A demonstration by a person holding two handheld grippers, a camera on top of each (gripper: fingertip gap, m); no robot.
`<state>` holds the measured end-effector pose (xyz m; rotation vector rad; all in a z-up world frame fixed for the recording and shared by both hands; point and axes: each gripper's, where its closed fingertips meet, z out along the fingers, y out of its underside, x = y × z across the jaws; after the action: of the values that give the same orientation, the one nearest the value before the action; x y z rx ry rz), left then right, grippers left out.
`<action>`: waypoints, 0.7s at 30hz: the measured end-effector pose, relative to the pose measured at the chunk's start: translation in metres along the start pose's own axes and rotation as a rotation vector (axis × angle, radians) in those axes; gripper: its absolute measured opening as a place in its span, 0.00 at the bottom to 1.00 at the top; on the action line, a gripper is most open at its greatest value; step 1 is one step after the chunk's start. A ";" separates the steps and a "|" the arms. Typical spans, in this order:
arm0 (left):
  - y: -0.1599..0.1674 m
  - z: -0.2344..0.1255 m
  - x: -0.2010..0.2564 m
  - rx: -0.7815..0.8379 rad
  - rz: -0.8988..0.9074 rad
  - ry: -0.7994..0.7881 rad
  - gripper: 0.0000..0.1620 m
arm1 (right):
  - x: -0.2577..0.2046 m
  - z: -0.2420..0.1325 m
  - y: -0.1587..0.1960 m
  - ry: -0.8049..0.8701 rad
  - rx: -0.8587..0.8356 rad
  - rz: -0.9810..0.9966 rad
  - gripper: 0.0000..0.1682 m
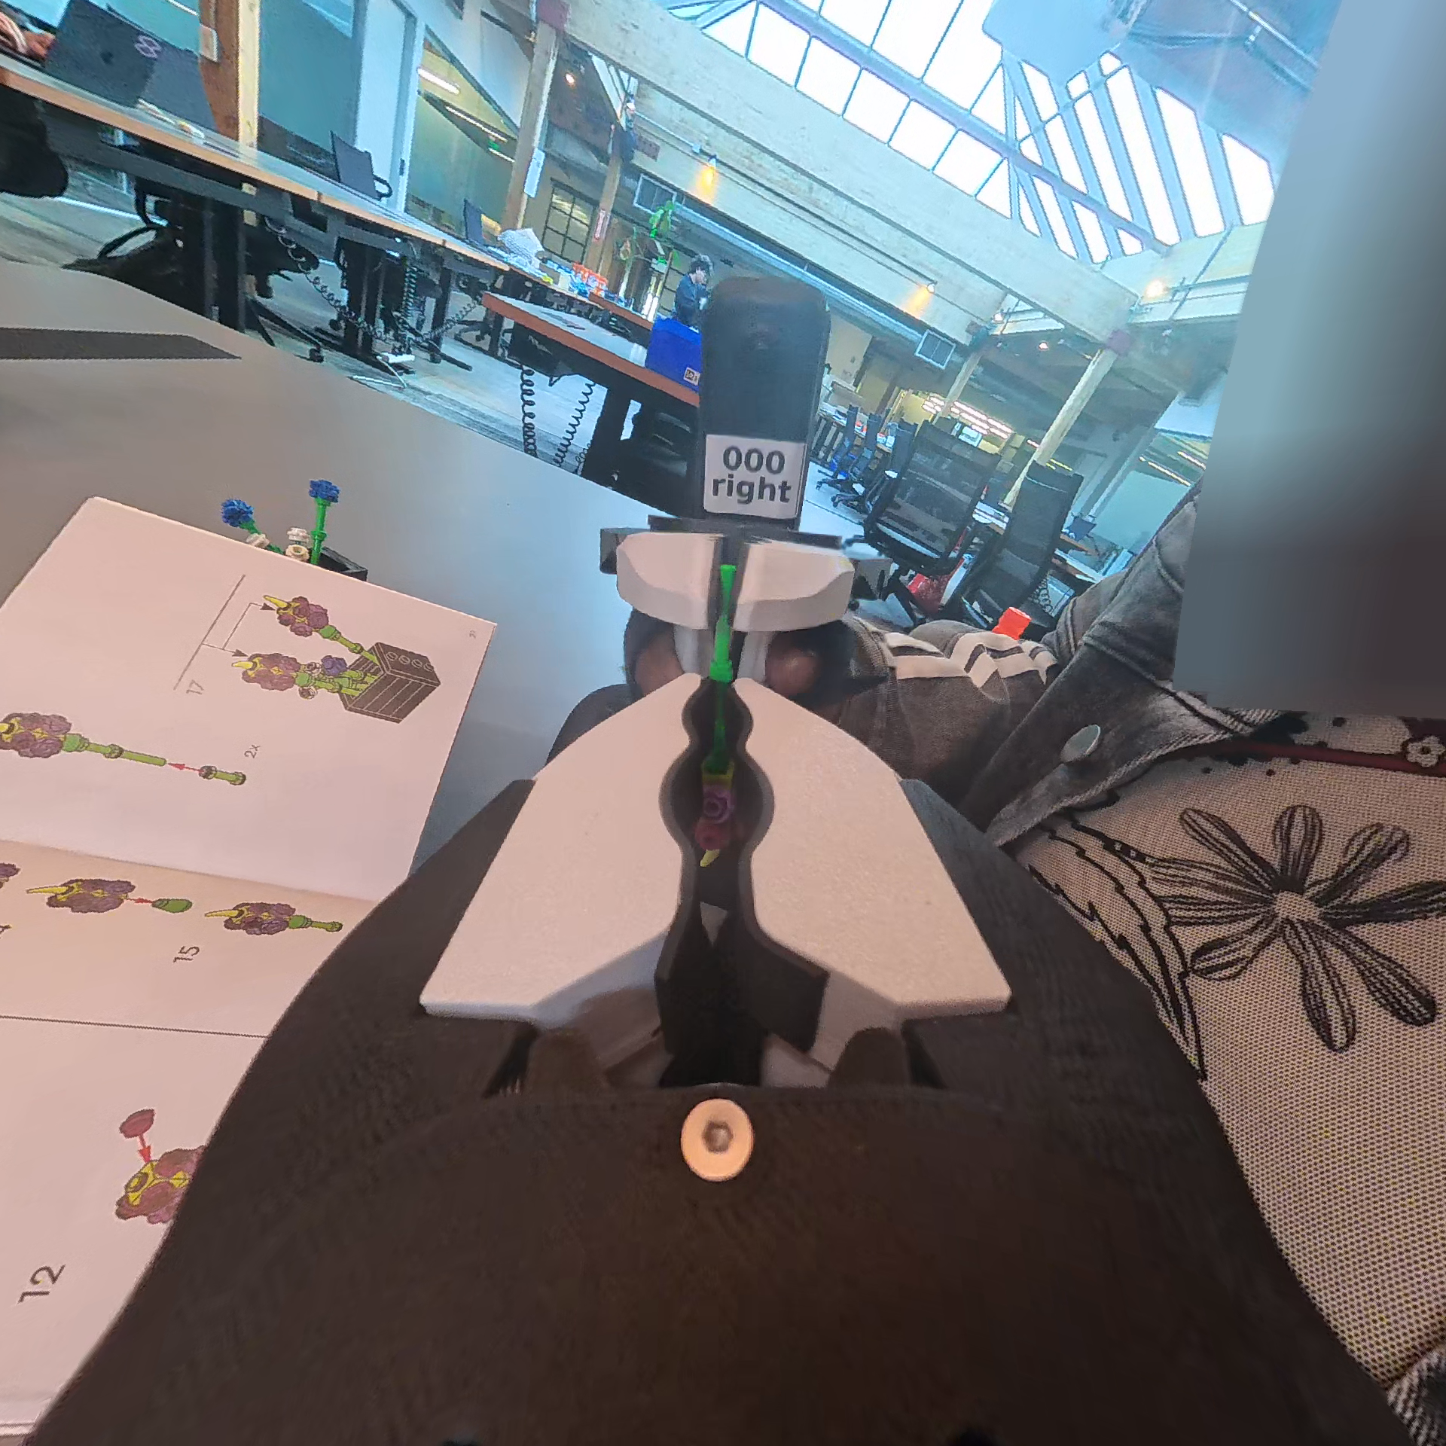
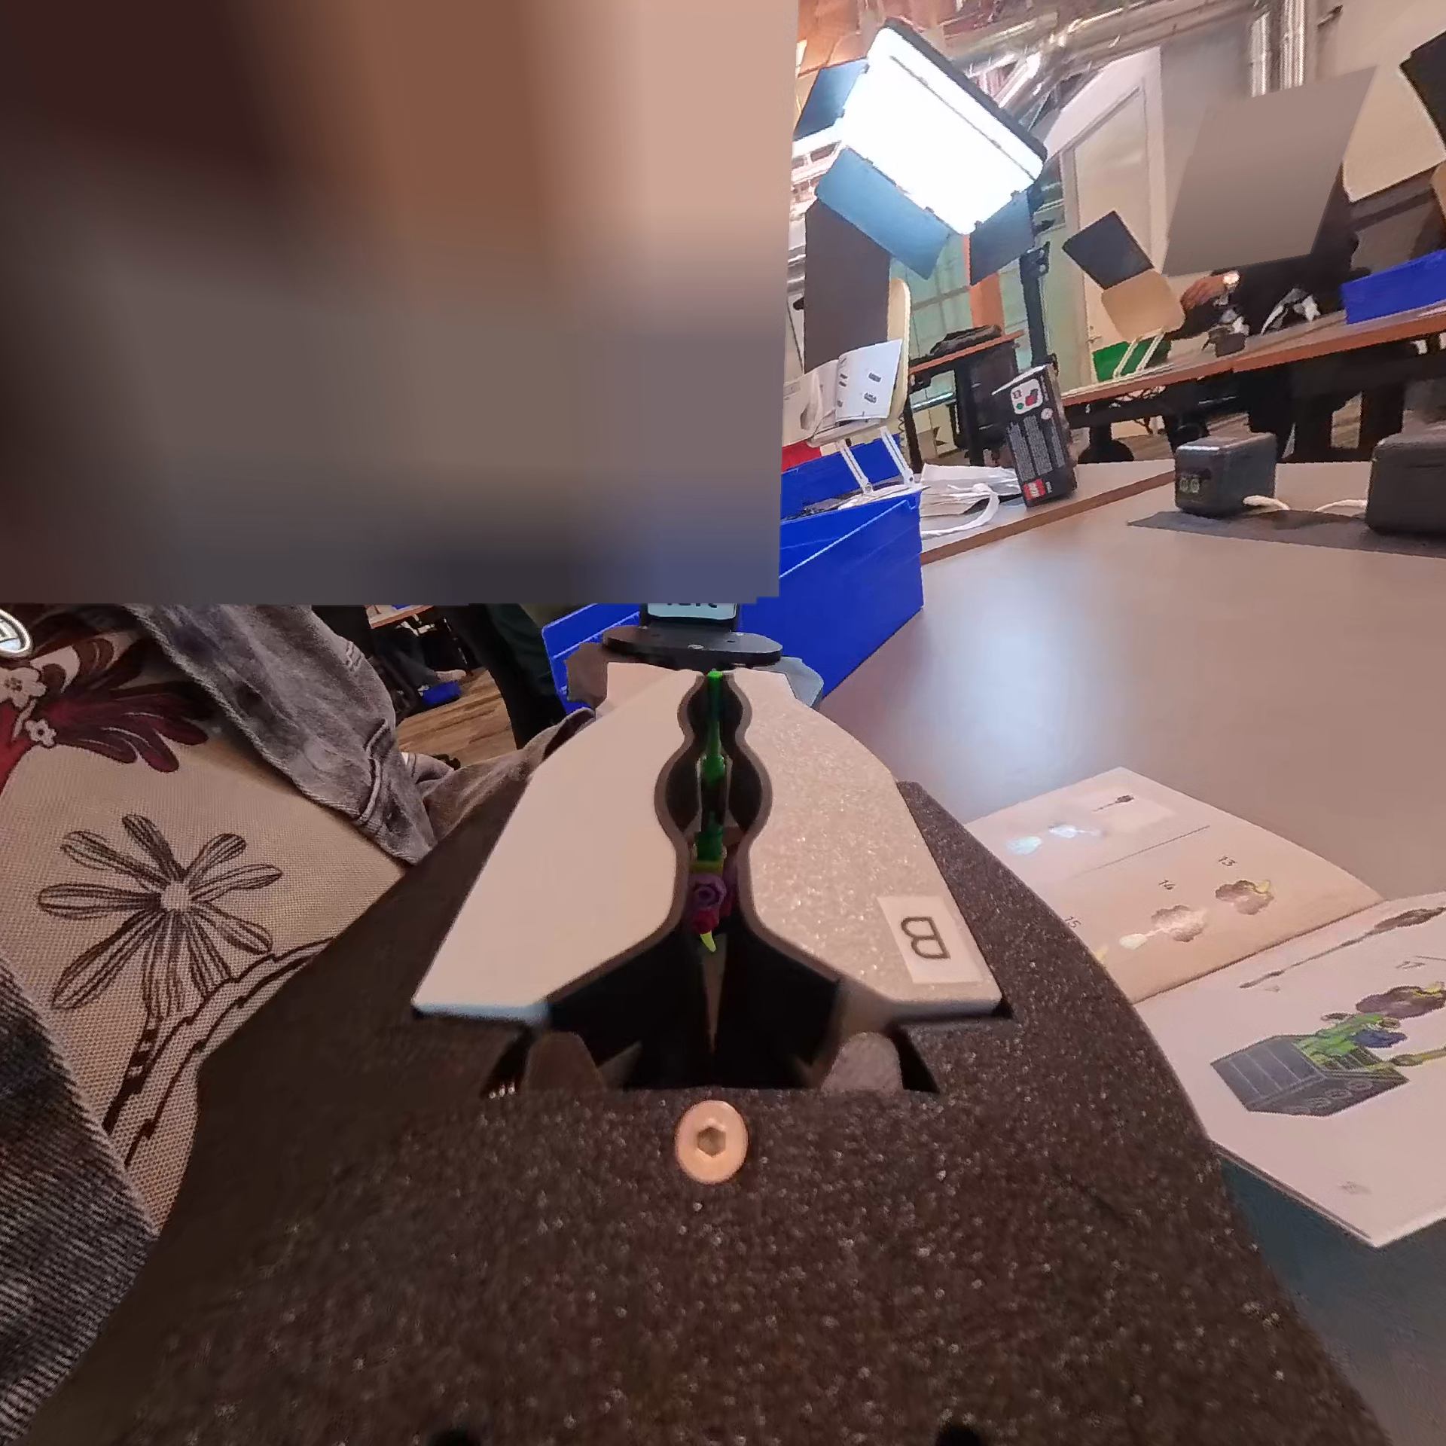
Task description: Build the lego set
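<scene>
Two tools, left tool [image 1: 716,688] and right tool [image 2: 714,688], meet tip to tip above the worktop [image 1: 438,485], each pinching the green flower stem [image 1: 721,626] endwise, probably to push its segments together per the open instruction booklet [image 1: 196,704].

R gripper [image 2: 714,688] jaws clamp flower stem [image 2: 712,751].

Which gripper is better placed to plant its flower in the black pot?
Probably left: the left gripper is shut on a purple flower, and the black pot shows in its view, not the right's.
</scene>
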<state>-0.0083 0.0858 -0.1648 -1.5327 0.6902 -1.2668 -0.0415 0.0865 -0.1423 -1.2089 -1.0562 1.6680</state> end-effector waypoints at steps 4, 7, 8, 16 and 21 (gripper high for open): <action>0.000 -0.001 0.001 0.000 0.013 -0.004 0.00 | -0.001 0.000 0.002 0.000 -0.002 -0.018 0.02; -0.001 0.000 0.000 0.006 0.011 -0.005 0.00 | 0.000 -0.001 -0.003 0.021 0.029 -0.050 0.02; -0.006 -0.001 0.001 0.033 0.009 0.003 0.00 | 0.000 -0.002 -0.008 0.015 0.063 -0.050 0.02; -0.022 -0.012 -0.003 0.161 -0.034 0.002 0.01 | 0.003 -0.001 -0.008 0.045 0.058 -0.007 0.10; -0.018 -0.009 0.000 0.129 -0.010 0.010 0.01 | 0.002 -0.002 -0.010 0.039 0.066 -0.002 0.07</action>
<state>-0.0197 0.0889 -0.1479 -1.4271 0.5963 -1.3025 -0.0384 0.0921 -0.1345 -1.1926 -0.9706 1.6587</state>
